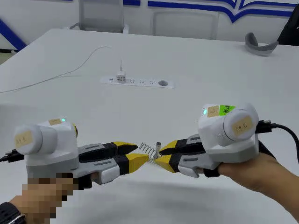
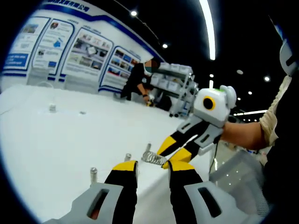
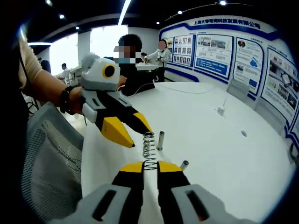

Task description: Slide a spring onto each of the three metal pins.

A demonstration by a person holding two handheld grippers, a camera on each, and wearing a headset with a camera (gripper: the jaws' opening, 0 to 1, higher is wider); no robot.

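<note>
My right gripper (image 3: 150, 166) is clamped on one end of the spring (image 3: 148, 148), and my left gripper (image 2: 152, 165) has its jaws apart, with the tips near the spring's other end. Just beside the spring a metal pin (image 3: 160, 140) stands upright on the white table (image 1: 196, 70), bare. Farther away a power strip (image 1: 138, 82) lies on the table, with a white plug in it.

Left tool (image 1: 142, 154) and right tool (image 1: 160, 157) meet at spring (image 1: 148, 150).

Bright even light, glaring ceiling strip (image 2: 209, 28) (fisheye edges warped)
</note>
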